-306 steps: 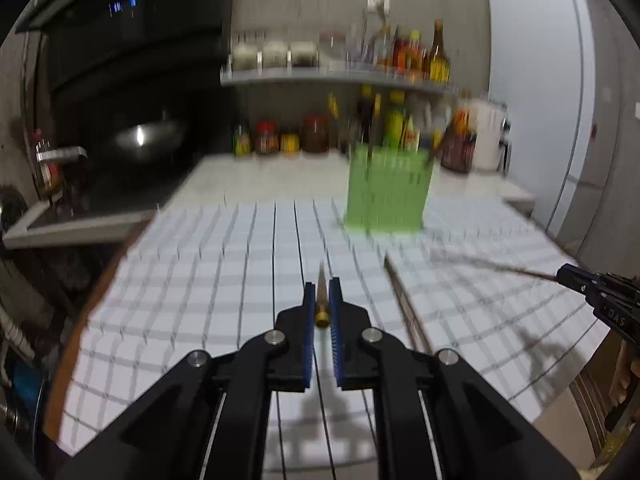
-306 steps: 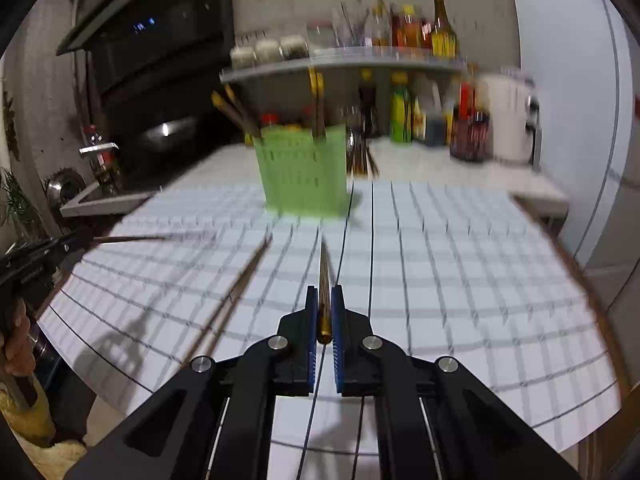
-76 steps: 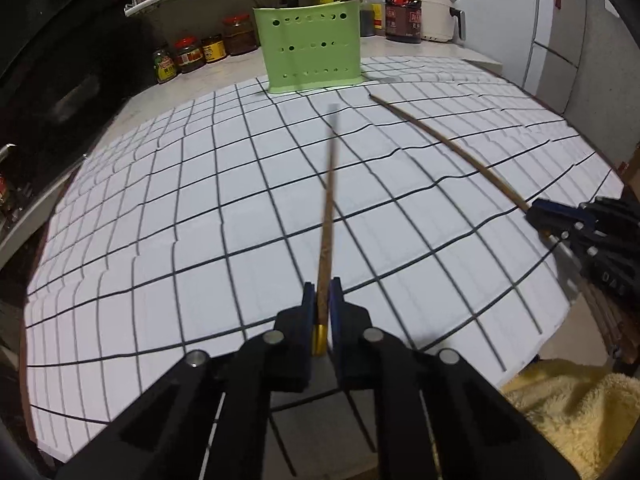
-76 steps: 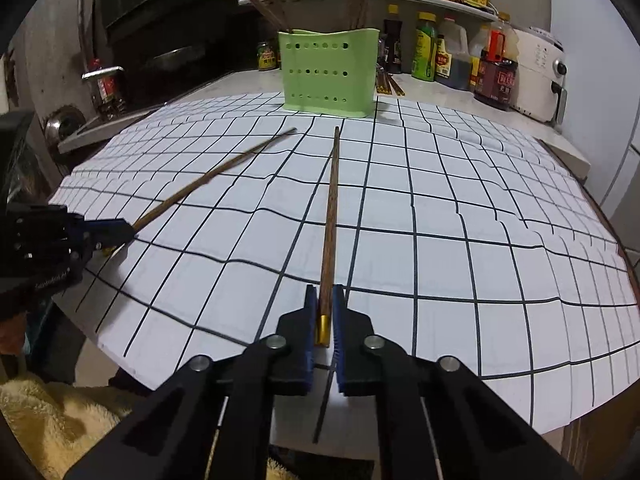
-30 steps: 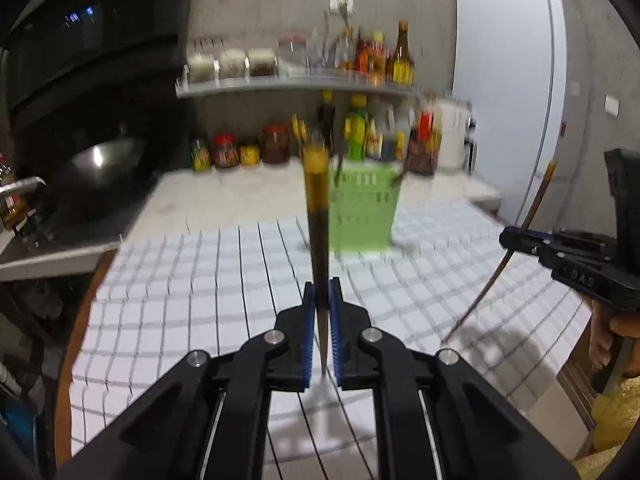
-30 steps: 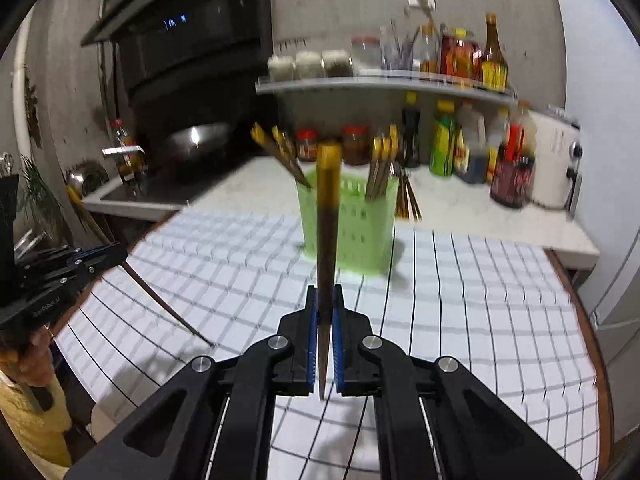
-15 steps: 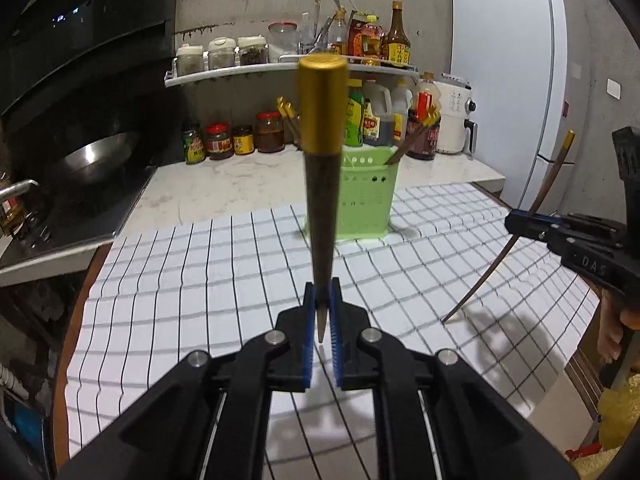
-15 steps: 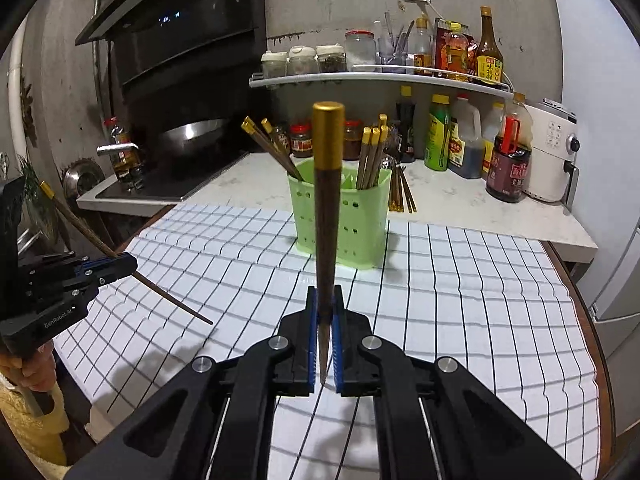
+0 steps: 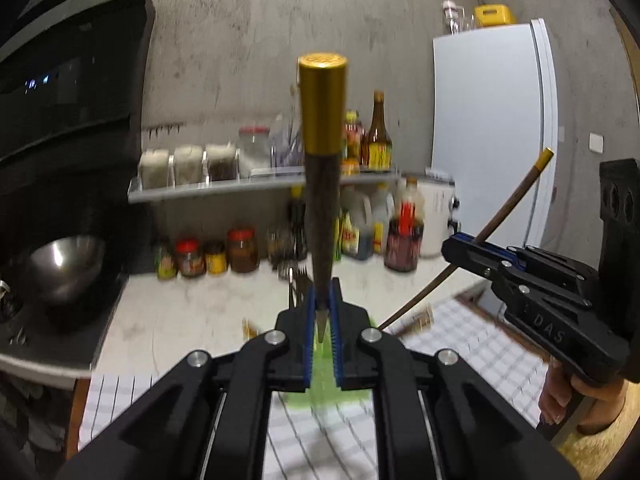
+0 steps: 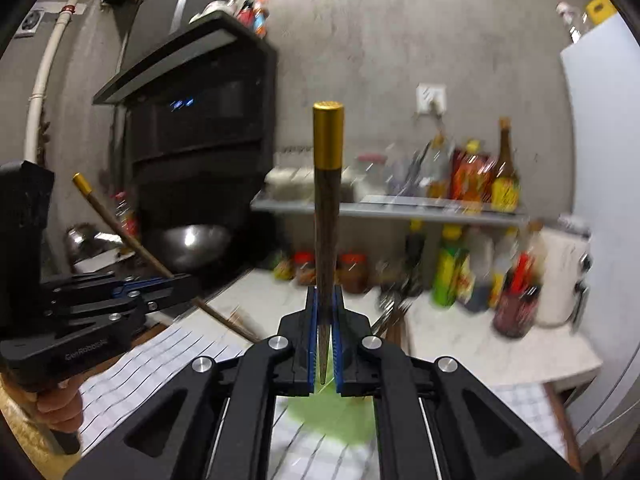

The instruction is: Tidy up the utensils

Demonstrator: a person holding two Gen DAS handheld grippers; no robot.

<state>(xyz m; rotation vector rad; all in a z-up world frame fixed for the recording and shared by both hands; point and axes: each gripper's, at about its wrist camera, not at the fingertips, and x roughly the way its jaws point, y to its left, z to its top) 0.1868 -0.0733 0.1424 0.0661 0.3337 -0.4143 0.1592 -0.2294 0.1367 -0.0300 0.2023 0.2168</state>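
My left gripper (image 9: 322, 300) is shut on a dark wooden chopstick (image 9: 322, 216) with a gold cap, held upright. My right gripper (image 10: 324, 304) is shut on a matching chopstick (image 10: 327, 220), also upright. Each gripper shows in the other's view: the right gripper (image 9: 460, 246) with its slanted chopstick (image 9: 504, 212), the left gripper (image 10: 176, 282) with its chopstick (image 10: 120, 226). The green utensil holder (image 10: 332, 412) is a blur just below and behind the fingers; it also shows in the left wrist view (image 9: 320, 384). Both grippers hover above it.
The white checked table cloth (image 9: 472, 344) lies below. Behind are a shelf (image 9: 224, 190) of jars, bottles (image 10: 452, 276) on the counter, a wok (image 10: 188, 246), a white fridge (image 9: 496, 128) at right and a black range hood (image 10: 192, 80).
Both grippers have risen and moved forward over the green holder, which has dropped to the bottom of both views. The chopsticks stay gripped upright.
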